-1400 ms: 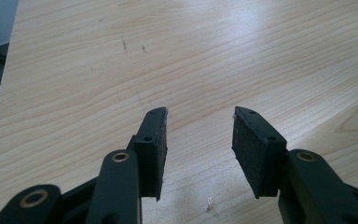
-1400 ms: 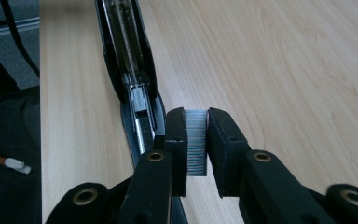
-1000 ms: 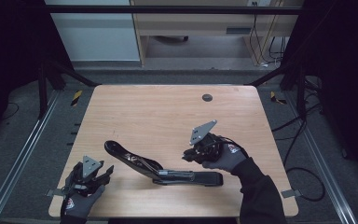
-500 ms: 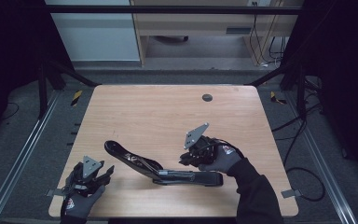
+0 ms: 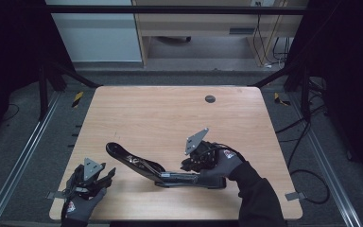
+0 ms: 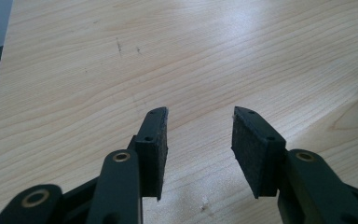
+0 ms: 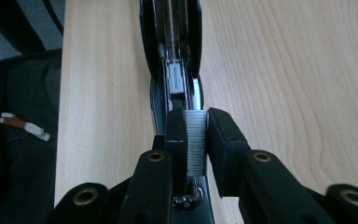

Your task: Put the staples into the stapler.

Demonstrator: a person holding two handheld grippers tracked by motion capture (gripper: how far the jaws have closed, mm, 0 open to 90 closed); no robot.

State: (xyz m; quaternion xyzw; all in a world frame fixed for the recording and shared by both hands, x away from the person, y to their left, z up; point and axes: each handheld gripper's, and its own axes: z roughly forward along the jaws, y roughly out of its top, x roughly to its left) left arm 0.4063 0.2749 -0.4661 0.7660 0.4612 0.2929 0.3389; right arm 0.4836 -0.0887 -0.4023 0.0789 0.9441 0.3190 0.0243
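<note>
One desk [image 5: 170,113]. One black stapler [image 5: 160,171], opened out. Two grippers: left gripper [image 5: 105,178], right gripper [image 5: 187,165]. Two gloved hands. One staple strip [image 7: 196,140], probably, between the right fingers [image 7: 225,135].

The right tool [image 5: 194,163] has been lowered toward the desk [image 5: 160,113] and brought onto the open stapler [image 5: 160,170], where a strip of staples [image 7: 196,140] is now clamped.

Bright lit table [image 5: 170,113], dark surroundings, soft glare, sharp close-ups
</note>
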